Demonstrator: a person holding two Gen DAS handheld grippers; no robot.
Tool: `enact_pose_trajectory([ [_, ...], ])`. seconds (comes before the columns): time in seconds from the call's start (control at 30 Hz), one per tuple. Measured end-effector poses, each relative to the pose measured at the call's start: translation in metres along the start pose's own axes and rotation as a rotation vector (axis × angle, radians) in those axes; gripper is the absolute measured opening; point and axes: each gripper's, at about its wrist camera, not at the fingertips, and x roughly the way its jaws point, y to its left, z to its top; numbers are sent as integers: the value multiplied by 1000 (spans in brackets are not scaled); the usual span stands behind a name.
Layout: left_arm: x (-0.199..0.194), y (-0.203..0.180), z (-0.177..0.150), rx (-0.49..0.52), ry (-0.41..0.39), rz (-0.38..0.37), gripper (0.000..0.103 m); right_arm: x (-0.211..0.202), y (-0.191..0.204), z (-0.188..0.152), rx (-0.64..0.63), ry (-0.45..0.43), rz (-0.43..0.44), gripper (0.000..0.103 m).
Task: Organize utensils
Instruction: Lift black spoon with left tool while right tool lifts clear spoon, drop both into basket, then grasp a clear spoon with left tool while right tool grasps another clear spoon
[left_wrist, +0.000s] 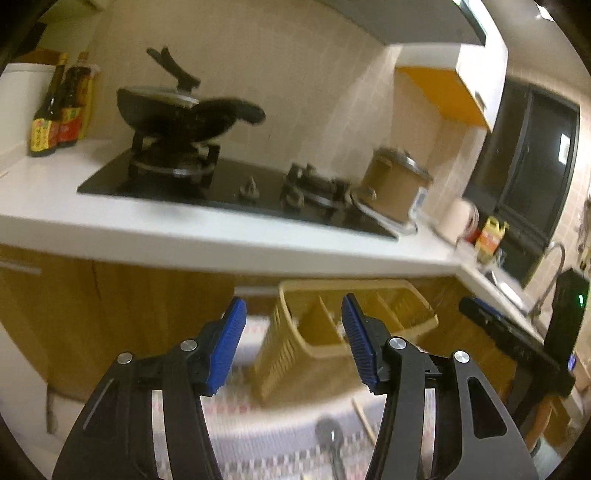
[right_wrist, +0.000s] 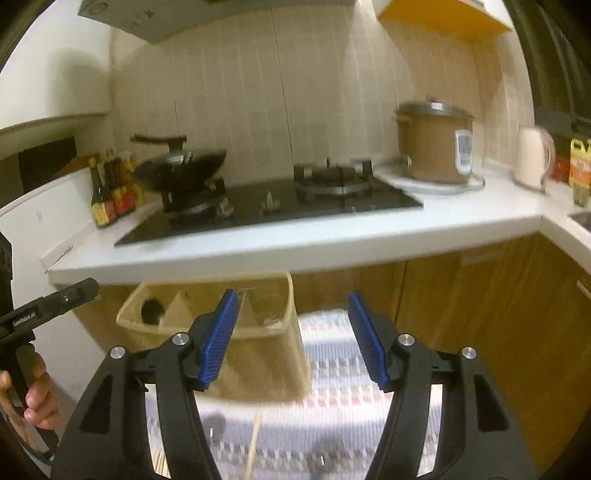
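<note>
Both your grippers, left (left_wrist: 293, 341) and right (right_wrist: 291, 338), hang with jaws spread and empty over the patterned cloth (right_wrist: 340, 398), where the tan caddy (left_wrist: 295, 354) stands mid-surface and blurred utensils (left_wrist: 332, 443) lie at its near edge; next, probably lower onto one.

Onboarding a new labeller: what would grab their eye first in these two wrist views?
Probably the beige slatted plastic utensil caddy with dividers, standing on the patterned cloth below the white counter edge, straight ahead of the open left gripper. The open right gripper has it just left of centre, with a dark round utensil in one compartment. On the black glass hob above, the lidded black wok also stands out.
</note>
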Motion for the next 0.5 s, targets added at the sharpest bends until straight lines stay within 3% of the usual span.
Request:
enact_pose_trajectory([
  [0.1, 0, -9, -15, 22, 91, 5, 51, -2, -8, -10, 8, 107, -13, 58],
  [0.17, 12, -19, -30, 60, 199, -8, 51, 0, -12, -17, 7, 177, -13, 58],
  [0.33, 55, -40, -66, 156, 415, 19, 53, 24, -22, -43, 35, 434, 2, 58],
  [0.5, 103, -36, -91, 131, 594, 35, 53, 52, -34, -75, 100, 620, 26, 58],
])
